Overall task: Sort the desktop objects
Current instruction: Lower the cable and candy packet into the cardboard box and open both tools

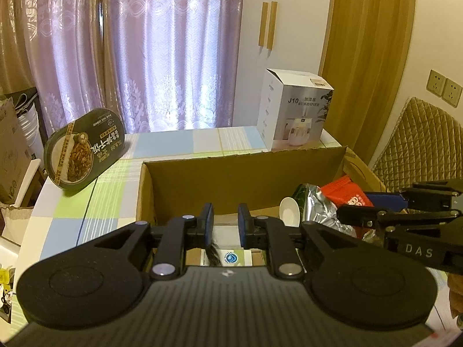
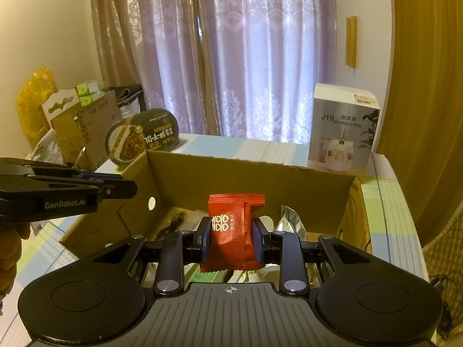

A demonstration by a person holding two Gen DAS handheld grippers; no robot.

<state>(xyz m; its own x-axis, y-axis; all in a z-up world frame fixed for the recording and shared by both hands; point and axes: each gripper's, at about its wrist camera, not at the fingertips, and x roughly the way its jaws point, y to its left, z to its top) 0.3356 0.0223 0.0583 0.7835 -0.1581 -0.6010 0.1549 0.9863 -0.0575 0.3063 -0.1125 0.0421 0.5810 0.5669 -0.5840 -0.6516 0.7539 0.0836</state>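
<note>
**Red sachet pinched over the open box**

Pastel checked tabletop (image 1: 72, 217) carries 1 open brown cardboard box (image 2: 251, 179), w/ 1 white humidifier carton (image 2: 343, 133) upright behind its far right corner & 1 dark oval ready-meal tub (image 1: 85, 149) tilted on edge, lid facing the cameras, to its left. Inside the box: crumpled silver foil bag (image 1: 321, 208), 1 white spoon (image 1: 289, 206), a flat white packet w/ blue logo (image 1: 233, 257). Right gripper (image 2: 231, 238) jaws pinch 1 small red foil sachet (image 2: 234, 231) by its sides, long axis vertical, printed face toward the camera, held above the box. Left gripper (image 1: 225, 225) jaws slightly apart above the box's left part; a dark tuft between them, can't tell if gripped.
</note>
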